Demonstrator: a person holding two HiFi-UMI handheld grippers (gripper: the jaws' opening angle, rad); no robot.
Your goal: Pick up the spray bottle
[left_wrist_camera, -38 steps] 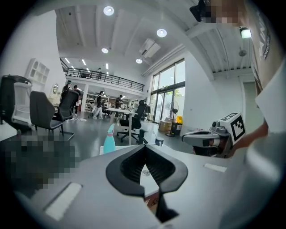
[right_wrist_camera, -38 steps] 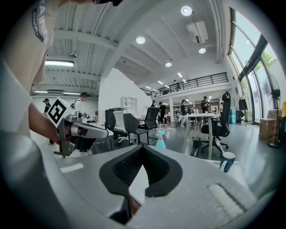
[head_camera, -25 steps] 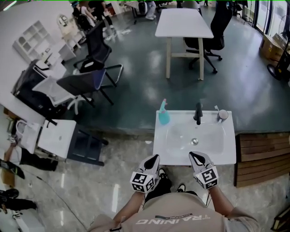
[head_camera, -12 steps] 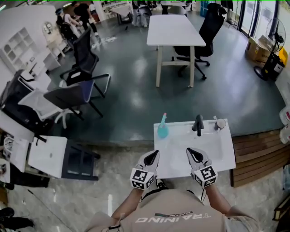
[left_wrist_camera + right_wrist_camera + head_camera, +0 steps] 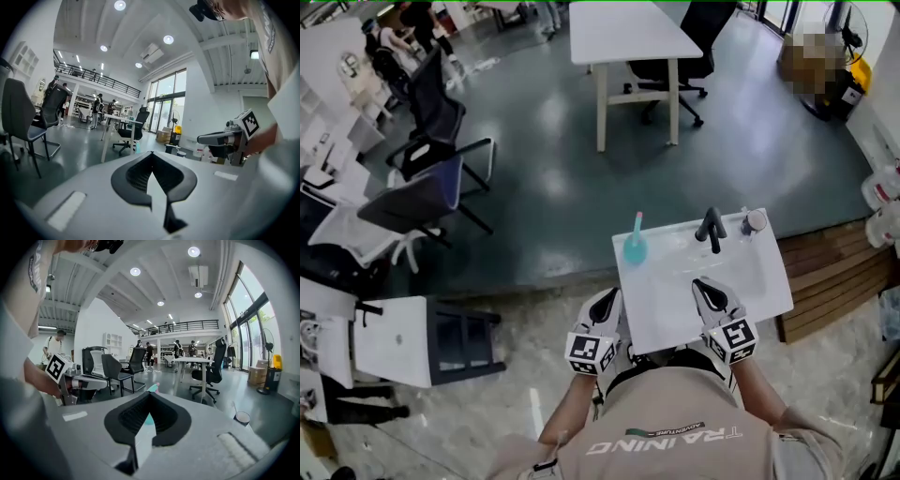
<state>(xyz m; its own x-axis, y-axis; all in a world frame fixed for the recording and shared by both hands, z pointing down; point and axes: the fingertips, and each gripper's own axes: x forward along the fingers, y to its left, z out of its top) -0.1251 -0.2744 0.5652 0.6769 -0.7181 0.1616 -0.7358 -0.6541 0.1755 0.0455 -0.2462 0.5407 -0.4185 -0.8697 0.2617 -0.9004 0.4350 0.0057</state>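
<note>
Both pairs of jaws are pressed shut with nothing between them, the left gripper (image 5: 607,302) just beside the near left edge of a white sink (image 5: 769,277), the right gripper (image 5: 705,286) over its basin, and the teal spray bottle (image 5: 635,246) upright at the far left corner, untouched.

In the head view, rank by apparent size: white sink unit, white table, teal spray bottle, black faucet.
1. White sink unit, nearest the camera.
2. White table, farther off and cropped.
3. Teal spray bottle and black faucet: too alike to rank.
</note>
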